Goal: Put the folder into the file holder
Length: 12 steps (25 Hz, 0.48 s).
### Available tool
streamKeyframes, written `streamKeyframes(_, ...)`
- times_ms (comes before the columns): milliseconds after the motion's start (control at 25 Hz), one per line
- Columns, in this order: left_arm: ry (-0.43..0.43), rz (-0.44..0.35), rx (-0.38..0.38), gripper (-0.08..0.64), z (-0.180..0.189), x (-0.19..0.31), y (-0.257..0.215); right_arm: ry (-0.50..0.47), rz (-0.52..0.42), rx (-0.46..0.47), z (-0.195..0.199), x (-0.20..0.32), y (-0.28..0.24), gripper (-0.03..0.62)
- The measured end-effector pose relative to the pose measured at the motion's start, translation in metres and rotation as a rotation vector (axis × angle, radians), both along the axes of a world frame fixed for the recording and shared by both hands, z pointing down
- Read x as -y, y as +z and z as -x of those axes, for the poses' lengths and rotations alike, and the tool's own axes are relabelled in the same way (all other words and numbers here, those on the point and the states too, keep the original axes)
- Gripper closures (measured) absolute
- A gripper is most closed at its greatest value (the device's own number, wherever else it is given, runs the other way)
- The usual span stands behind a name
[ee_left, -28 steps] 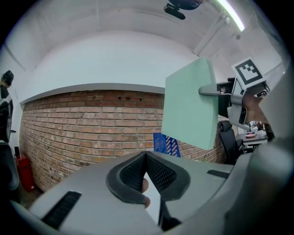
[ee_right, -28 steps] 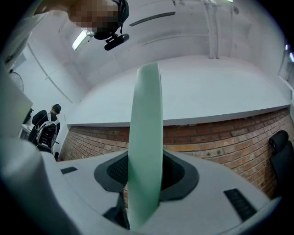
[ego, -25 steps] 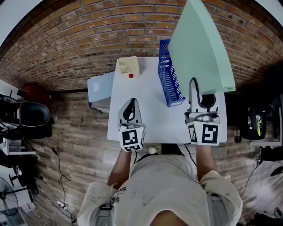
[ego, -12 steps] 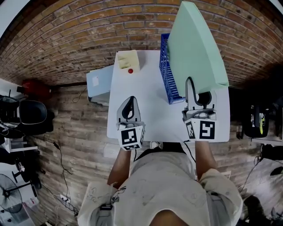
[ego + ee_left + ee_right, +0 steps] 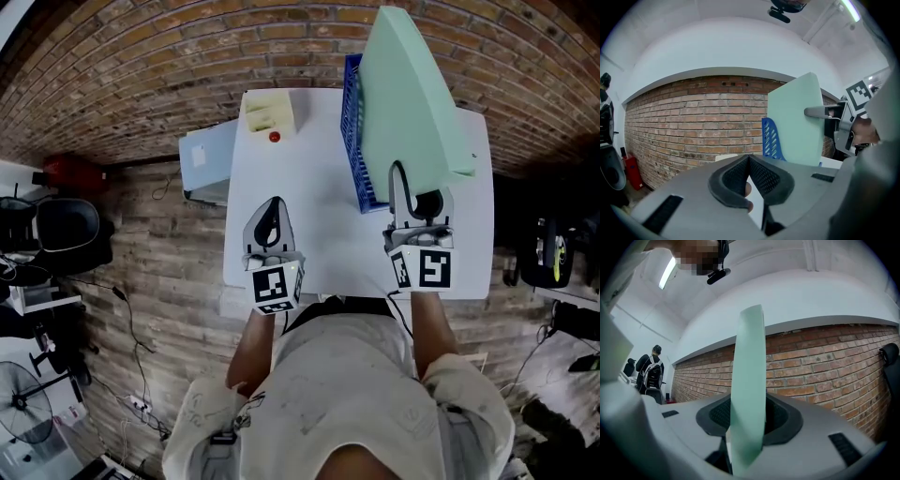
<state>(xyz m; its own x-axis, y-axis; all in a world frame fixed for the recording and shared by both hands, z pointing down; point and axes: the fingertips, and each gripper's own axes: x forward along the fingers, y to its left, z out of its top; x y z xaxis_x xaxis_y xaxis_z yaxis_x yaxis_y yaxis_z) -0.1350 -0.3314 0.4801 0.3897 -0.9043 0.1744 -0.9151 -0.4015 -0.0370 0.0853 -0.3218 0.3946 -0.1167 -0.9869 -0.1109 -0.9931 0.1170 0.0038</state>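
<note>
Since the right gripper (image 5: 412, 192) clamps the tall pale-green folder (image 5: 408, 94) low, it could tilt and catch the blue slotted plastic file holder (image 5: 351, 131) rim; the left gripper (image 5: 272, 214) sits closed, empty.

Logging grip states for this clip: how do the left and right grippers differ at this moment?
The right gripper is shut on the green folder, which stands on edge. The left gripper has its jaws together on nothing. The right gripper is beside the blue file holder, while the left gripper is over a bare part of the white table, apart from the holder. Both point the same way, across the table.
</note>
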Motion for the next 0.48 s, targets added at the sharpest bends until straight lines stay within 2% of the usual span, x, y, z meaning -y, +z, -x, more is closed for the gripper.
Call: streamKeyframes(480, 0.012, 0.037, 0.006, 0.548, -0.018, 0.013, 0.014, -0.023, 0.101, -0.026, 0.000, 0.011, 0.053, 0.419)
